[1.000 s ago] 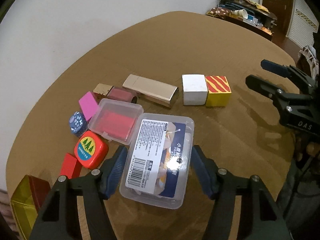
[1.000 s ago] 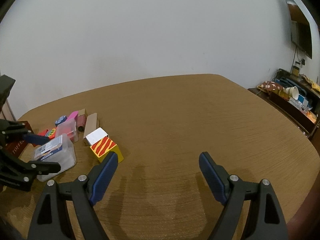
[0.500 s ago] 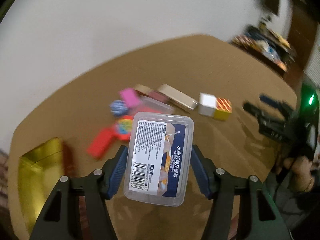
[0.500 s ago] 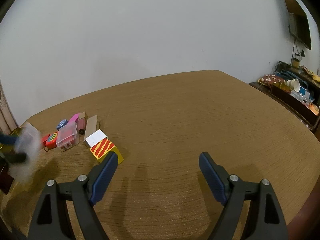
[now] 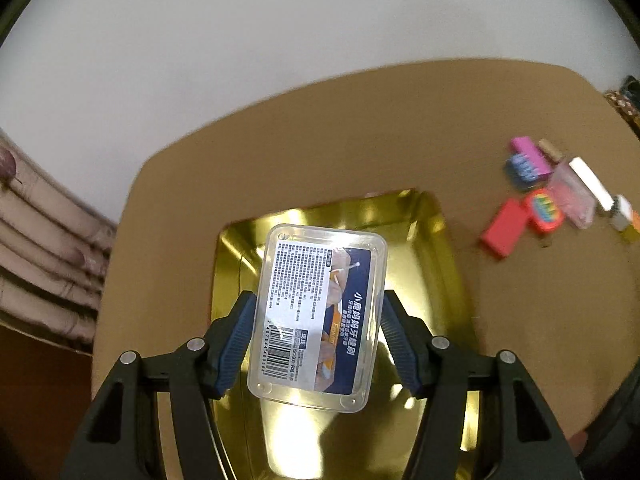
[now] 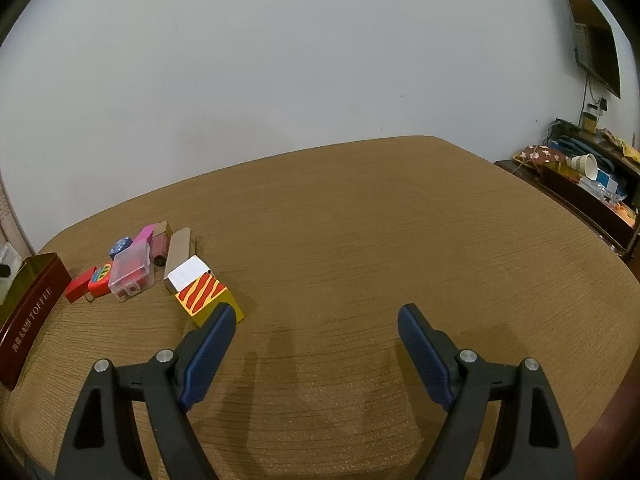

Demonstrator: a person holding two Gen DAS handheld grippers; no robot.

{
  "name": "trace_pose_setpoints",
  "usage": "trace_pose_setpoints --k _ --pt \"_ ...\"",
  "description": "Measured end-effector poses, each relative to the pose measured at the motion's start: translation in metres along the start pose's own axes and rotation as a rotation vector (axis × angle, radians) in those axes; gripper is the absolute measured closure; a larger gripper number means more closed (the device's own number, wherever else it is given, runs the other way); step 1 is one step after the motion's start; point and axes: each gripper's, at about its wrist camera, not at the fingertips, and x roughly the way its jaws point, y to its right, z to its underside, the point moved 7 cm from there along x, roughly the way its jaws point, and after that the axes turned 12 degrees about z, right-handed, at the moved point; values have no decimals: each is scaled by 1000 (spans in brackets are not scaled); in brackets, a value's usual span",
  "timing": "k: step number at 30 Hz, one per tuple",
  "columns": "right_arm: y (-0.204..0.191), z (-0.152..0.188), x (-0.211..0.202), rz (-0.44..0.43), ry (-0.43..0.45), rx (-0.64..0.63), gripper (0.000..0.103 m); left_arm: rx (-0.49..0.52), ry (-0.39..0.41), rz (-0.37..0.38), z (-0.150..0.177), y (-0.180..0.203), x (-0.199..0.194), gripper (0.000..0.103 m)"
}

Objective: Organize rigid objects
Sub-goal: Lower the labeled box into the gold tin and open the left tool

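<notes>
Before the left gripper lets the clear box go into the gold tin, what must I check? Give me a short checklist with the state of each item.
1. Clear box gripped between both pads of the left gripper: ok.
2. Box over the gold tin, not over the table: ok in the left wrist view.
3. Tin floor free where the box would land: ok for the part that shows; under the box, cannot tell.
4. Box low enough for a soft drop: cannot tell; the height above the tin floor does not show.
5. Right gripper out of the way: ok; open, holding nothing, far from the tin.
</notes>
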Motion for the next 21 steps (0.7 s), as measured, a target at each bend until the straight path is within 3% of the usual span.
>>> trace_pose_setpoints --k 6,11,18,21 --pt "1 0 0 -5 -5 -2 17 23 -44 -42 11 -20 40 45" --pt "1 1 1 -12 -12 -3 17 -18 -46 -84 17 -47 54 45" --pt "0 2 2 -14 -22 0 17 -36 -48 -140 7 -53 50 42" --pt "1 1 2 -18 -24 2 17 -22 -12 -170 5 -45 35 31"
